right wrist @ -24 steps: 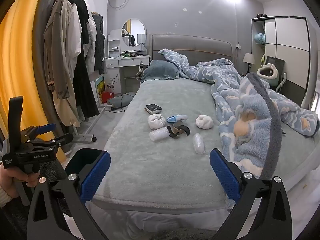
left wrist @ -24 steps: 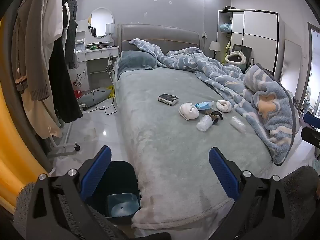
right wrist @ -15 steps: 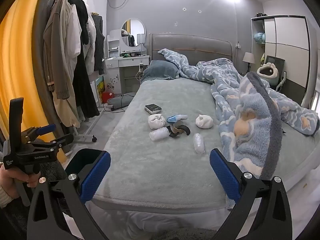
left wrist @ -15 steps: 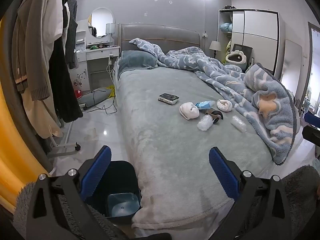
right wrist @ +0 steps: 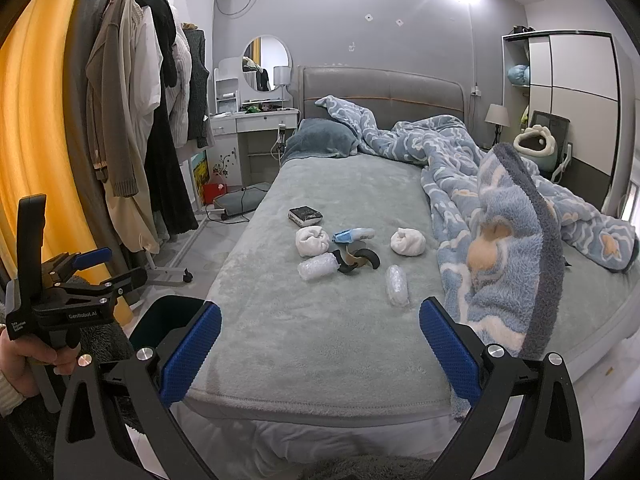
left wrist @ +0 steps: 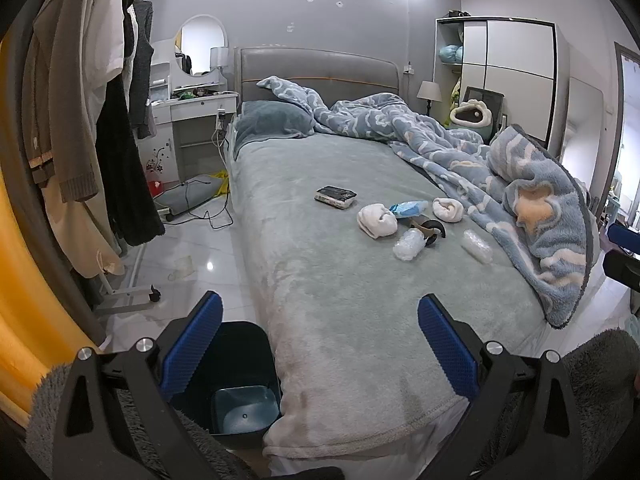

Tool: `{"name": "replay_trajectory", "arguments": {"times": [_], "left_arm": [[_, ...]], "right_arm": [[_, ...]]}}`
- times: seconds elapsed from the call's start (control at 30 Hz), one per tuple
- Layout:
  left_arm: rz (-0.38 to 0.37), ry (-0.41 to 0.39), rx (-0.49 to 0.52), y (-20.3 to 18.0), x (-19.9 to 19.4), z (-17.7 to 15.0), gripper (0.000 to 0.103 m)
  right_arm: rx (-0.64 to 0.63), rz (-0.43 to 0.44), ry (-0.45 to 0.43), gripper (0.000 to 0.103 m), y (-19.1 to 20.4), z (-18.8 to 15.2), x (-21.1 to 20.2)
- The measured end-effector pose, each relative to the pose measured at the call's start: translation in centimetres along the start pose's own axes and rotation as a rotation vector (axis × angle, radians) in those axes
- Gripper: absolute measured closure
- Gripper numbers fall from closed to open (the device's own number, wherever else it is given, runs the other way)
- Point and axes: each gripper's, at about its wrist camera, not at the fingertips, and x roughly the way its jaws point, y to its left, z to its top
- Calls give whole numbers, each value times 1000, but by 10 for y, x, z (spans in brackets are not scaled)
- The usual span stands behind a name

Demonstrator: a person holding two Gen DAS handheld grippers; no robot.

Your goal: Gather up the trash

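Trash lies in a cluster on the grey bed [left wrist: 340, 300] [right wrist: 320, 332]: two white wads [left wrist: 377, 221] [right wrist: 312, 241], two clear bubble-wrap rolls [left wrist: 409, 243] [right wrist: 397, 285], a blue wrapper [left wrist: 408, 209] [right wrist: 353, 235] and a black-and-brown tape roll [left wrist: 427, 229] [right wrist: 357, 260]. A dark book [left wrist: 335, 197] [right wrist: 305, 216] lies behind them. A dark bin [left wrist: 232, 380] [right wrist: 168, 320] stands on the floor at the bed's near left corner. My left gripper [left wrist: 320, 352] and right gripper [right wrist: 320, 354] both stand open and empty, short of the bed's foot and far from the trash.
A blue patterned blanket [left wrist: 532, 208] [right wrist: 512, 240] is heaped along the bed's right side. A rolling coat rack [left wrist: 80, 120] [right wrist: 152, 140] with hanging clothes stands on the left. A cable and bag [left wrist: 192, 196] lie on the tiled floor. A hand [right wrist: 24, 364] holds the left gripper's handle.
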Motion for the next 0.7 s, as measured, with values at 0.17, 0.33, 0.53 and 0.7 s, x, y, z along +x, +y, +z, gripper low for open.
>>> {"name": "replay_trajectory", "arguments": {"times": [0.17, 0.33, 0.53, 0.7], "left_arm": [[1, 0, 1, 0, 0, -5, 3], [2, 0, 2, -1, 0, -5, 3], [1, 0, 1, -1, 0, -5, 3], [2, 0, 2, -1, 0, -5, 3]], "right_arm": [[0, 0, 0, 3, 0, 0, 1], [-1, -1, 1, 3, 0, 0, 1], [-2, -1, 2, 3, 1, 0, 2], [-3, -2, 4, 3, 2, 0, 3]]}}
